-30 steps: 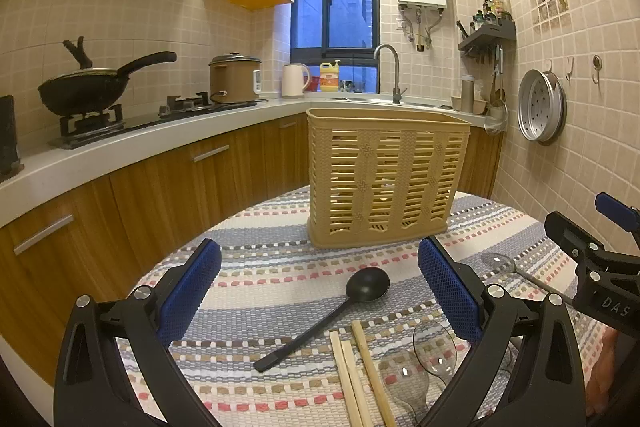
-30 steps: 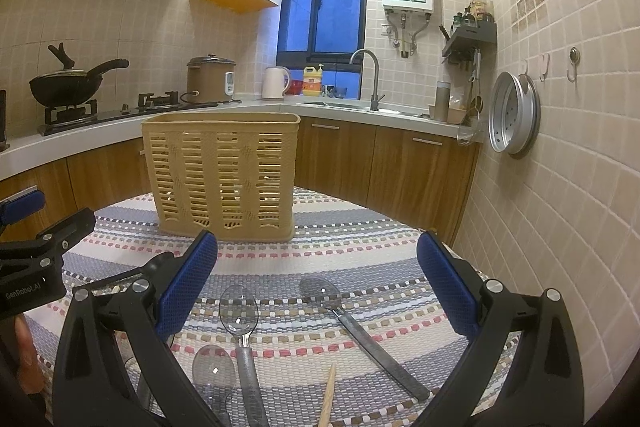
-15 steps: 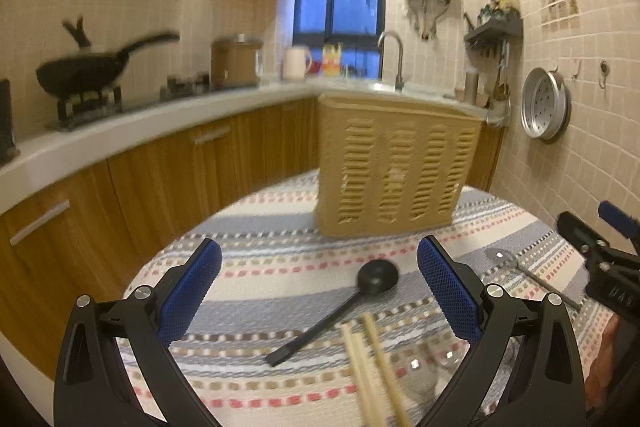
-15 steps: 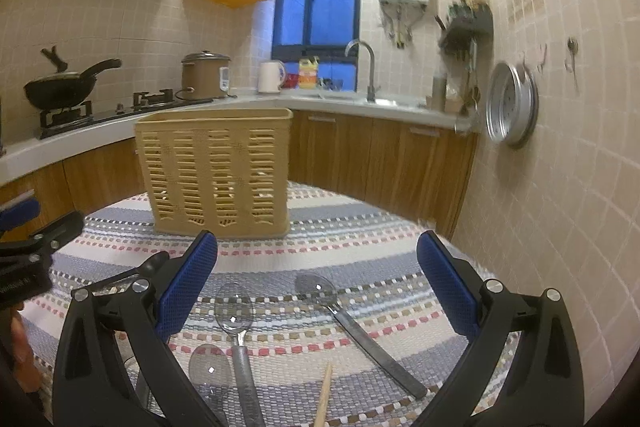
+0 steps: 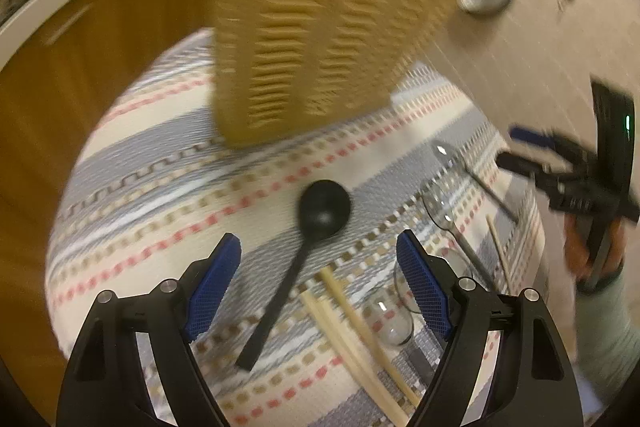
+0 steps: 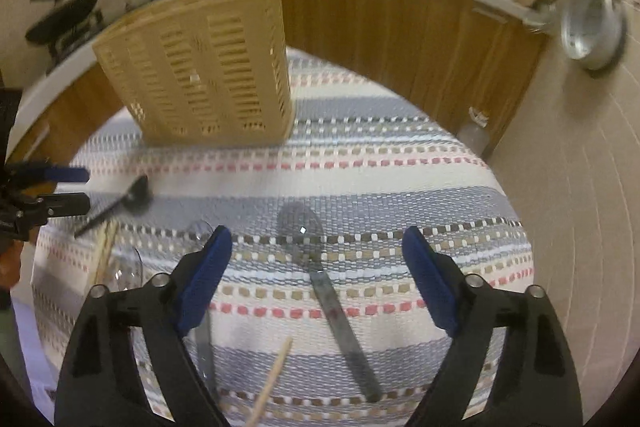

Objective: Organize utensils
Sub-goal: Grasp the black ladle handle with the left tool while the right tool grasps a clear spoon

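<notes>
A tan slotted utensil basket [image 5: 316, 55] stands at the far side of a round table with a striped cloth [image 5: 160, 187]; it also shows in the right wrist view [image 6: 200, 75]. My left gripper [image 5: 320, 267] is open above a black ladle [image 5: 316, 227]. Wooden chopsticks [image 5: 352, 339] and clear spoons [image 5: 440, 203] lie to its right. My right gripper [image 6: 316, 267] is open above a clear spoon with a grey handle [image 6: 320, 267]. A chopstick tip [image 6: 274, 375] and another clear spoon [image 6: 128, 267] lie nearby.
Wooden kitchen cabinets [image 6: 400, 39] and a white counter curve behind the table. A tiled wall [image 6: 580, 187] with a hanging metal lid [image 6: 592, 23] is at the right. The other gripper shows at the edge of each view [image 5: 576, 183] [image 6: 40, 203].
Both grippers have tilted down and moved closer to the table. The left now looks down on the black ladle, the right on the grey-handled spoon. Both stay open.
</notes>
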Demonstrator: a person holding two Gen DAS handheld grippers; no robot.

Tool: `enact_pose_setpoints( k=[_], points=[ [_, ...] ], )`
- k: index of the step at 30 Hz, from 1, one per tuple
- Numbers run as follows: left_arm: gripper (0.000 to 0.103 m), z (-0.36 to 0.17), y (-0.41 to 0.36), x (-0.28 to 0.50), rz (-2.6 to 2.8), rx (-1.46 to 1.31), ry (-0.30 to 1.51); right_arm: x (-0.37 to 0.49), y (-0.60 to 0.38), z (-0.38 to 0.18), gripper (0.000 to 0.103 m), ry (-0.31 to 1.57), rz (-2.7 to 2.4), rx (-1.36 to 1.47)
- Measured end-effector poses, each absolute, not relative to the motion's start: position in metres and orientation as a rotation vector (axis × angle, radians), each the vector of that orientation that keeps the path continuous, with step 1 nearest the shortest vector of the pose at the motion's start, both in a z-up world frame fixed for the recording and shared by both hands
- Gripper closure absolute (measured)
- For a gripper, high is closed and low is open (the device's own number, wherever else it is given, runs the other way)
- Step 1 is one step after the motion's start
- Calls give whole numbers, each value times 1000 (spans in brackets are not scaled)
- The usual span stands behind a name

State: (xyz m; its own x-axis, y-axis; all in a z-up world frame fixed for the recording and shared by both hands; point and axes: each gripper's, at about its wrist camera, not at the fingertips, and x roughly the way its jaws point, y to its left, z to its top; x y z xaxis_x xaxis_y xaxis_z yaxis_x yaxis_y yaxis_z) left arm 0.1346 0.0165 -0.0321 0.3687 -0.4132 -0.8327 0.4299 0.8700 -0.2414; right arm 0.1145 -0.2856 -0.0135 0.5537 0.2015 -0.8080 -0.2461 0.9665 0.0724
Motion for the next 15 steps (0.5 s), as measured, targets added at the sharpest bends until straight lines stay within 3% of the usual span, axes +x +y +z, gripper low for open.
enact_pose_setpoints(
  k=[10, 13, 15],
  points=[
    [34, -57, -24, 163, -497, 163, 1202, 147, -285, -32, 30, 1180, 314, -48],
    [35, -57, -35, 166, -491, 186, 1227, 159, -281, -43, 43, 1256, 343, -47],
    [36, -58, -42, 170, -475, 209, 1242, 164, -275, -48, 45, 1292, 348, -70]
  ],
)
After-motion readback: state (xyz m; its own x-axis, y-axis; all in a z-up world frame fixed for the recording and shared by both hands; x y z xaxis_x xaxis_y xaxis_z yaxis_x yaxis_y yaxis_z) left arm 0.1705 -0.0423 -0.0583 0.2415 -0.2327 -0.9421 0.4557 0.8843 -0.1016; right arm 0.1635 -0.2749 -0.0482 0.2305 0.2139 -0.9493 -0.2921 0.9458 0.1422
